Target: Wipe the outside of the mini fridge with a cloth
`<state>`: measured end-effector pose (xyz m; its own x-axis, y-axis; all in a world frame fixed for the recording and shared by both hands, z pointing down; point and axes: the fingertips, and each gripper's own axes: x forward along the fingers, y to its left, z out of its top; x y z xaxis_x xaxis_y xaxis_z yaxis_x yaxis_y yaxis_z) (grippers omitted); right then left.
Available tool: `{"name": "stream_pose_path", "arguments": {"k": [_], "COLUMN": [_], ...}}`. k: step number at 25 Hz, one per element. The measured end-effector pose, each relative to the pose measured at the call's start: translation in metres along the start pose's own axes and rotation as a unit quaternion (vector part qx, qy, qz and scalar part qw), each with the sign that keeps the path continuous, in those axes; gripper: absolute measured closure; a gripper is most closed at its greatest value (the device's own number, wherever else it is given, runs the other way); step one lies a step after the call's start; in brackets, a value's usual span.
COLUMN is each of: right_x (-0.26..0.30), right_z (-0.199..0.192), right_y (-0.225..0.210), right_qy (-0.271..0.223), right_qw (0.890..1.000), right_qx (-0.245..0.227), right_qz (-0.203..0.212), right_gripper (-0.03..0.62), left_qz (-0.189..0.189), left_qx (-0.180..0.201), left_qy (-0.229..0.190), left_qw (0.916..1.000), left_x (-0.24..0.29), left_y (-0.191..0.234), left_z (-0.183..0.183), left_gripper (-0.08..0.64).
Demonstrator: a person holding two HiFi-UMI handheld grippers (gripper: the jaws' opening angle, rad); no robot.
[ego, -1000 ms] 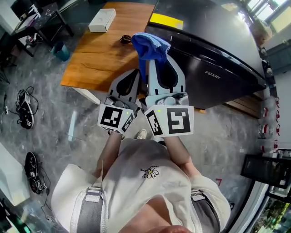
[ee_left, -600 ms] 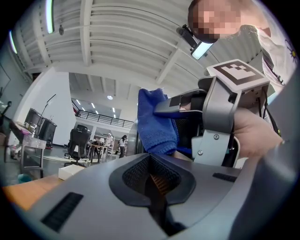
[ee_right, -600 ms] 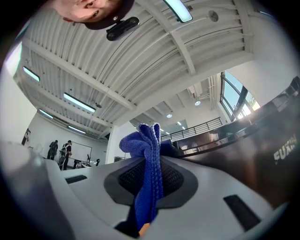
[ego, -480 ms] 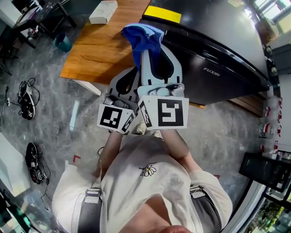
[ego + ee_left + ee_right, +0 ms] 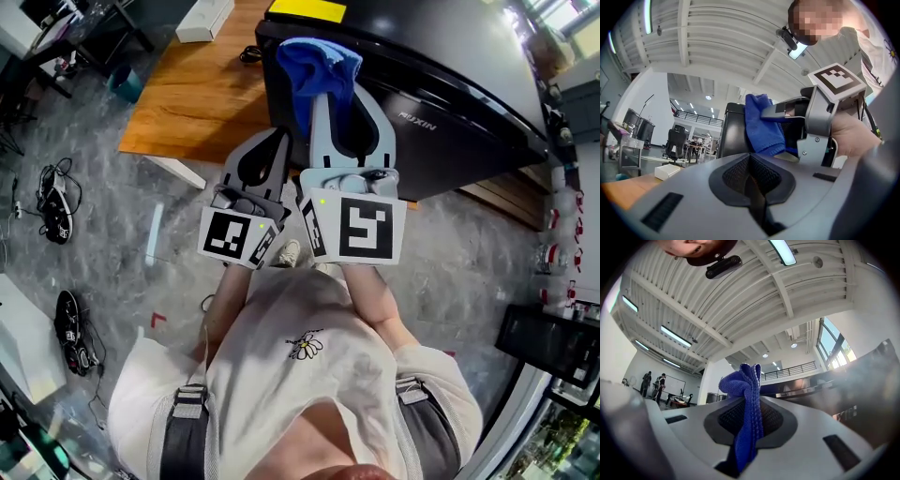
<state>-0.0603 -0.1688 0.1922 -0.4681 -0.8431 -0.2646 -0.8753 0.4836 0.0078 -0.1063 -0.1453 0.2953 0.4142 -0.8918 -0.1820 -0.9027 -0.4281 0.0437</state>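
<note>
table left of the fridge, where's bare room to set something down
The table is bare from the white box and cable at its far end down to the near edge. The fridge top is bare right of the yellow sheet. Crowded at the fridge's left corner: left hand-held gripper, right hand-held gripper, cloth.

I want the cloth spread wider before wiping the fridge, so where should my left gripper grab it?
Take the loose fold of the cloth bunched beyond the right gripper, coming from its left side, where the left gripper sits. That part hangs free; the rest is pinched. The left fingers are together, so open them first.
</note>
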Motion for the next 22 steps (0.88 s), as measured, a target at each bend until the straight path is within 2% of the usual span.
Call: {"name": "stream_pose_path", "arguments": {"k": [5,9,13,22], "right_x": [-0.028,-0.053,-0.074,-0.125], "right_z": [0.008,0.015,0.020,0.032], "right_y": [-0.034,-0.071,-0.105,-0.190], "right_qy": [0.000,0.001,-0.002,-0.003], "right_qw": [0.999,0.995,0.990,0.967], "right_qx": [-0.025,-0.046,-0.058,-0.088], "right_qz": [-0.037,-0.085,-0.128,-0.240], "right_gripper": [0.531,0.531,0.531,0.531], "left_qz": [-0.018,-0.042,-0.045,-0.059], "left_qx": [0.002,0.002,-0.016,-0.030], "left_qy": [-0.002,-0.002,-0.019,-0.021], "left_qw": [0.9998,0.9991,0.9987,0.9976], "left_x": [0.006,0.014,0.022,0.036], "left_y": [-0.018,-0.037,-0.049,-0.071], "left_z": [0.003,0.004,0.012,0.011], "left_gripper": [0.555,0.555,0.555,0.555]}}
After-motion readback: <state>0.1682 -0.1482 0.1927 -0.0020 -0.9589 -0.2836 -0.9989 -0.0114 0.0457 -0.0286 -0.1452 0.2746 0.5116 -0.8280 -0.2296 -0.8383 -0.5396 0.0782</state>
